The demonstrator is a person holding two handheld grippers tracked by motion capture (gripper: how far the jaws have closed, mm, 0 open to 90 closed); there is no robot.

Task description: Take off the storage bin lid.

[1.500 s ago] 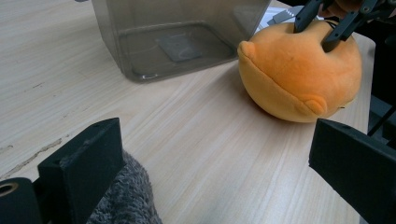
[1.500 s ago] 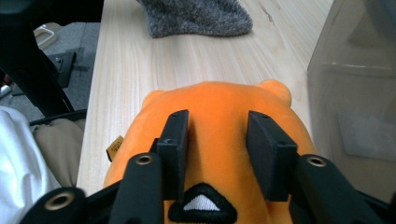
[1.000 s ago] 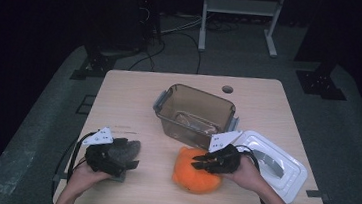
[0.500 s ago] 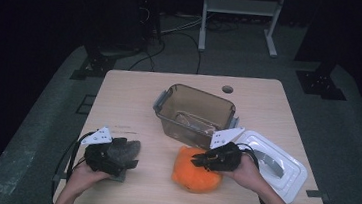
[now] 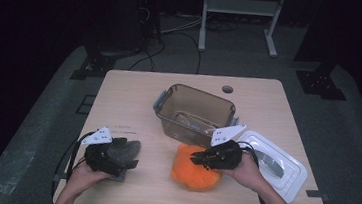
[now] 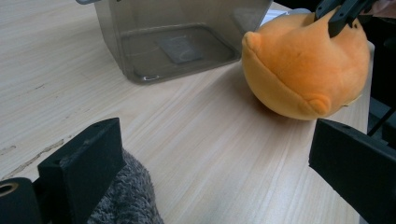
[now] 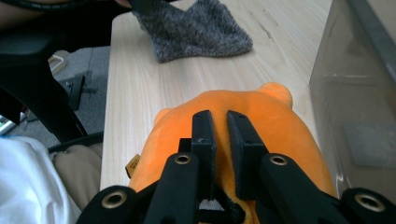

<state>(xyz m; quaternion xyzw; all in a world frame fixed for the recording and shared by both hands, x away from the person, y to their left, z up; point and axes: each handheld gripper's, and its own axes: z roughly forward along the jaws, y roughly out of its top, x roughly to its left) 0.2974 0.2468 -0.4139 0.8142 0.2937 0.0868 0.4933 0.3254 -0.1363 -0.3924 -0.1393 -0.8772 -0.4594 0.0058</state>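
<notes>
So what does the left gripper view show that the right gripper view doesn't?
Left gripper view: the left gripper with its jaws wide open, the inner floor of the clear bin, and the right gripper pinching the orange plush toy from above. Right gripper view: the grey cloth spread out near the edge of the table, and a person's white garment. Shared: plush toy, cloth, bin and table.

left gripper (image 5: 126,156) fingers wide apart, right gripper (image 5: 197,160) fingers pinched nearly together
</notes>
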